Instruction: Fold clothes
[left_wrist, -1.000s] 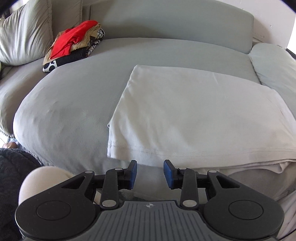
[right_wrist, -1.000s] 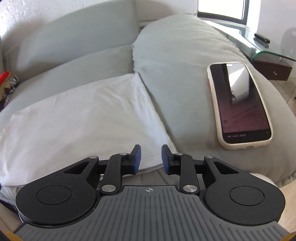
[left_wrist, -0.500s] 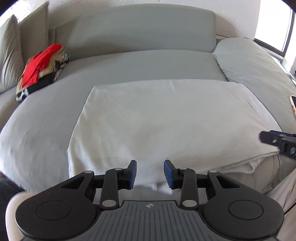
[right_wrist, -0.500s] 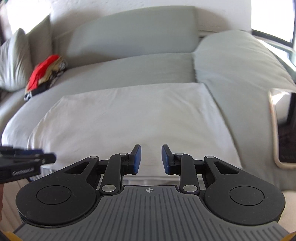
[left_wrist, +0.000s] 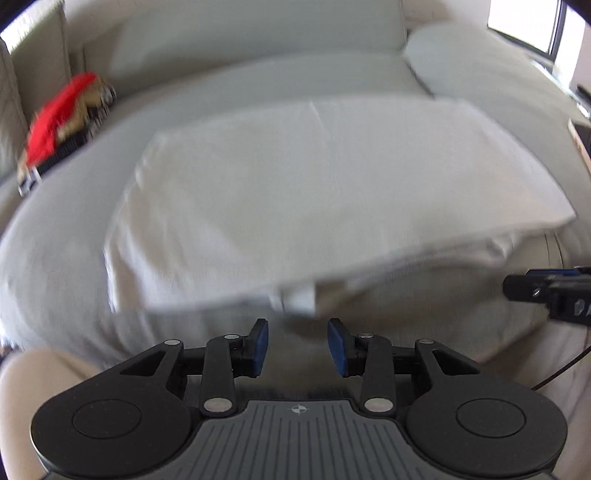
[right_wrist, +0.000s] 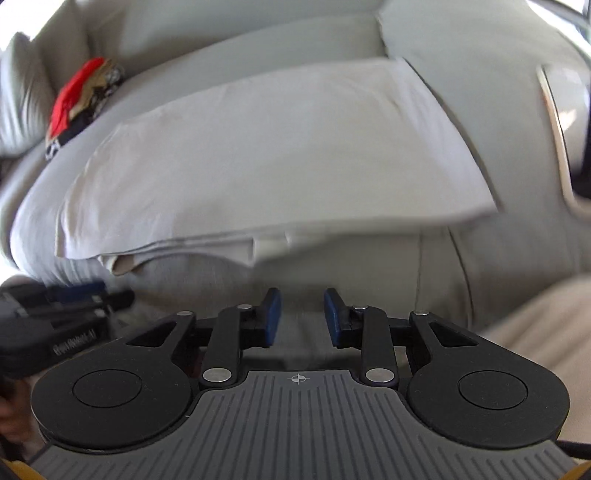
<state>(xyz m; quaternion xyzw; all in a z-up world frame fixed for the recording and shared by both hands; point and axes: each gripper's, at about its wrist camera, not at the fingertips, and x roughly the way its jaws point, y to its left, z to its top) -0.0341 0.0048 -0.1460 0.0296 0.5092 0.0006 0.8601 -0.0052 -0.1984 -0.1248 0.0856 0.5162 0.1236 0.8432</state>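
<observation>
A folded white garment lies flat on the grey sofa seat, its near edge hanging a little over the front; it also fills the middle of the right wrist view as the white garment. My left gripper is open and empty, just short of that near edge. My right gripper is open and empty too, below the garment's front edge. Each gripper shows in the other's view: the right one at the right edge, the left one at the lower left. Both views are motion-blurred.
A pile of folded clothes, red on top, sits at the sofa's back left. A phone lies on the right cushion. Part of the person's light-clad leg shows at lower left. A window is at far right.
Both grippers have pulled back and dropped toward the sofa's front, so the garment's near edge now sits above the fingertips. The garment lies where it was. Both stayed open.
</observation>
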